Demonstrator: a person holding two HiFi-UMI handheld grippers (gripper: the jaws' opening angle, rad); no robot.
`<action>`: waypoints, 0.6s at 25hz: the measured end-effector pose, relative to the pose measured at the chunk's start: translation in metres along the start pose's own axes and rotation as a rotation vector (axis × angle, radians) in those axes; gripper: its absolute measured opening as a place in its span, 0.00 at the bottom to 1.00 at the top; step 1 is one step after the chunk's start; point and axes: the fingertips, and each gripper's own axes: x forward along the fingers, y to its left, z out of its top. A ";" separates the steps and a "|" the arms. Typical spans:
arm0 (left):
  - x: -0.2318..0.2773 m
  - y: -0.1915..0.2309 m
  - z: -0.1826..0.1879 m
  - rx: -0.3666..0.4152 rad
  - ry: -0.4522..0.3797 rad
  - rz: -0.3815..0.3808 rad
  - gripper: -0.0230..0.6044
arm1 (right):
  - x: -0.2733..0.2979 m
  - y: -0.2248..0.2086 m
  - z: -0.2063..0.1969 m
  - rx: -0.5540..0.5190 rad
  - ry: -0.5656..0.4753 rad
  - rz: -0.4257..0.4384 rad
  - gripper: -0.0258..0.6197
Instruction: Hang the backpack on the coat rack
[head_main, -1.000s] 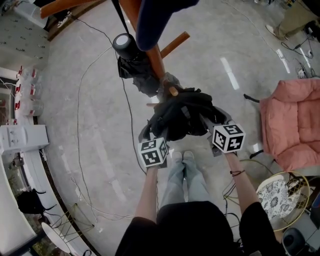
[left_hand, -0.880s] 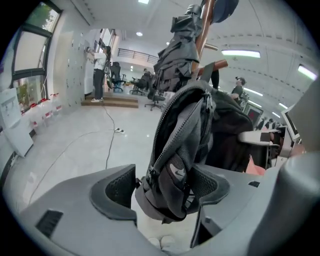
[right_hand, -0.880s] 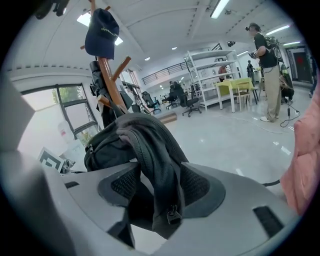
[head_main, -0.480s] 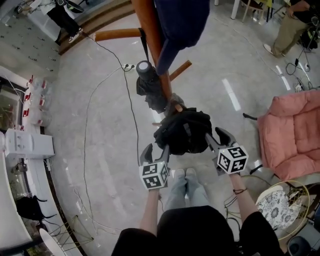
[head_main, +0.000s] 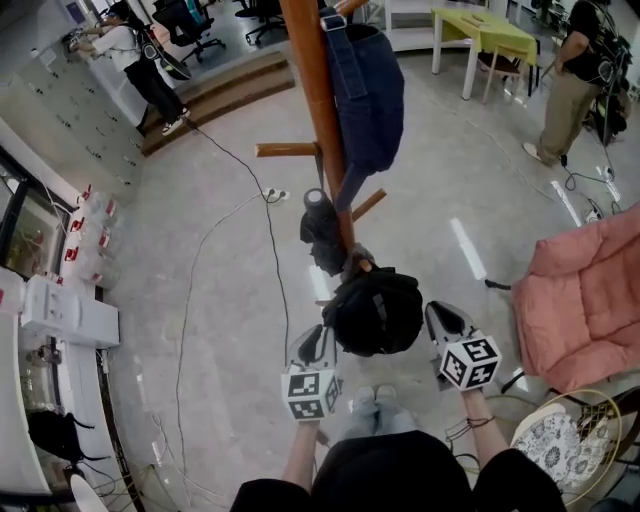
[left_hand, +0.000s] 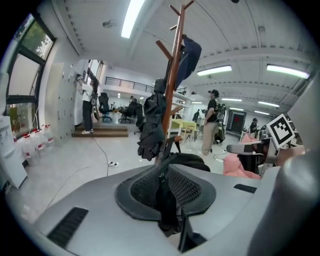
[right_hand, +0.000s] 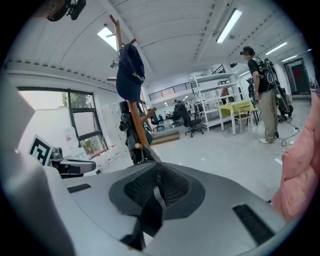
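Observation:
The black backpack (head_main: 375, 312) hangs between my two grippers, close in front of the wooden coat rack (head_main: 318, 130). My left gripper (head_main: 316, 342) is at its left side. In the left gripper view the jaws (left_hand: 167, 175) are closing, and their pads press on a black strap (left_hand: 168, 212). At the backpack's right side is my right gripper (head_main: 441, 320). Its jaws (right_hand: 157, 182) are closing too, with another black strap (right_hand: 149, 216) pinched between the pads. The rack's pole (left_hand: 173, 85) (right_hand: 133, 120) rises just beyond both grippers.
A dark blue bag (head_main: 366, 95) and a black bundle (head_main: 322, 230) hang on the rack. A pink armchair (head_main: 590, 300) and a round wire table (head_main: 560, 420) stand at the right. Cables (head_main: 275, 260) cross the floor. A person (head_main: 565, 80) stands far right.
Both grippers have risen and the backpack with them. Their jaws stood wide at the backpack's sides before and now are closed on its straps.

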 end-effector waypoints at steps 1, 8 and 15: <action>-0.006 -0.001 0.005 0.002 -0.009 -0.002 0.14 | -0.005 0.002 0.007 -0.003 -0.011 0.004 0.09; -0.045 -0.005 0.046 0.013 -0.095 -0.021 0.08 | -0.037 0.022 0.055 -0.037 -0.100 0.039 0.08; -0.080 -0.012 0.090 0.068 -0.185 -0.044 0.06 | -0.064 0.041 0.103 -0.072 -0.194 0.071 0.07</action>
